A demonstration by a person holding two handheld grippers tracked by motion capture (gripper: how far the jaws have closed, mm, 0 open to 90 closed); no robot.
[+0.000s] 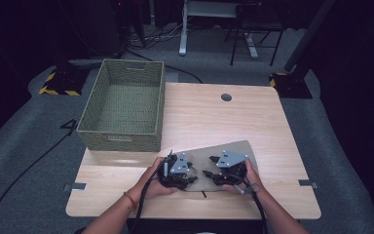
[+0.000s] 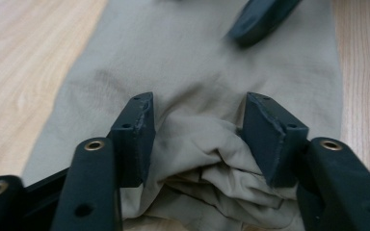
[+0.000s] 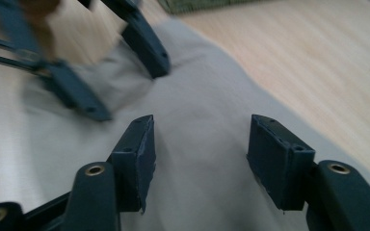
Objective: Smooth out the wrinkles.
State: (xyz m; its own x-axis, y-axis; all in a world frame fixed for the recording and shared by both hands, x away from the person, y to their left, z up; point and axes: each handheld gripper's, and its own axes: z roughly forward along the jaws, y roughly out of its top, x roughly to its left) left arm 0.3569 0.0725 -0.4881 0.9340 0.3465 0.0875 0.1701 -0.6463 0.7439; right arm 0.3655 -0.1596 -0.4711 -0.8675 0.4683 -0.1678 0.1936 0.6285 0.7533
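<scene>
This looks like a lab or recording studio rather than a home. A light wooden table [image 1: 253,122] with a cable hole stands on grey carpet [image 1: 24,141], ringed by darkness and black drapes. At the upper middle of the frame are desk legs [image 1: 184,34] and loose cables; black stand bases with yellow-black hazard tape [image 1: 58,87] sit at the upper left and right.

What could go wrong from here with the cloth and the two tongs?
The left tongs stand open around a bunched fold of the beige cloth; closing may pinch several layers. The right tongs hover open over flat cloth, so they may grab nothing. The woven basket sits apart, so the carry could drag fabric.
</scene>
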